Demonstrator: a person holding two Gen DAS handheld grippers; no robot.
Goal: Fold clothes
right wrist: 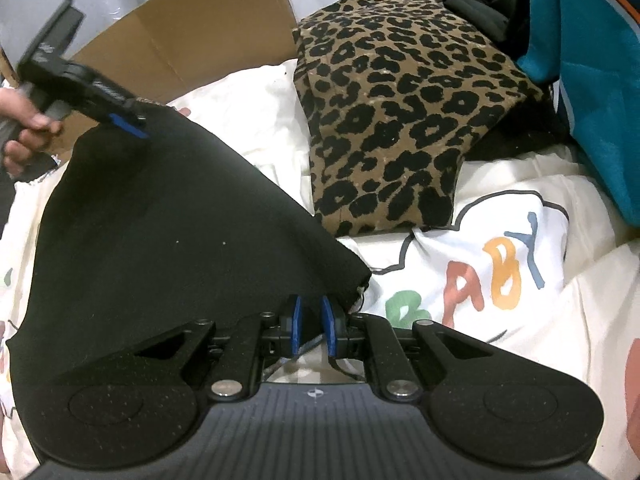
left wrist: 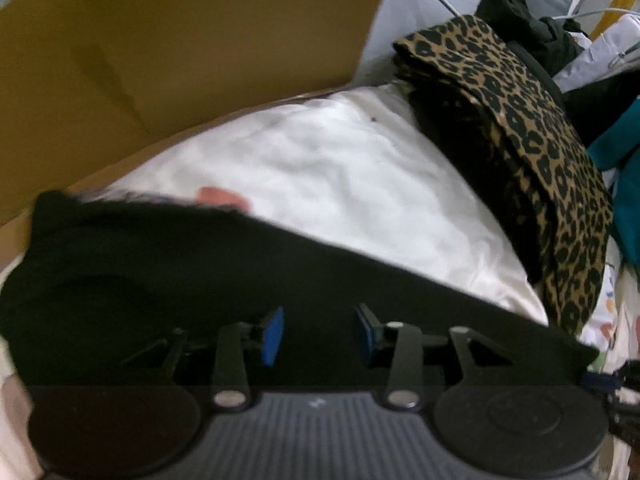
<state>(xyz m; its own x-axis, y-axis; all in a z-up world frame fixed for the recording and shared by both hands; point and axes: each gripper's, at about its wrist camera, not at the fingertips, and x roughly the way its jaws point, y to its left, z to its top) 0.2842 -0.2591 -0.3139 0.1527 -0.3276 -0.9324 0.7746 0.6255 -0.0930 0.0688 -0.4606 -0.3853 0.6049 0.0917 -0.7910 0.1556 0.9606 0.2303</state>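
A black garment lies spread over the white printed bedding. My right gripper is at its near right corner, blue pads close together with black cloth pinched between them. My left gripper hovers over the garment's far left part with its blue pads wide apart and nothing pinched. In the right wrist view the left gripper is held by a hand, its blue tip touching the garment's far corner.
A folded leopard-print garment lies on the bed beyond the black one. A cardboard box stands at the far left. Teal clothing hangs at the right. Dark bags are heaped at the back.
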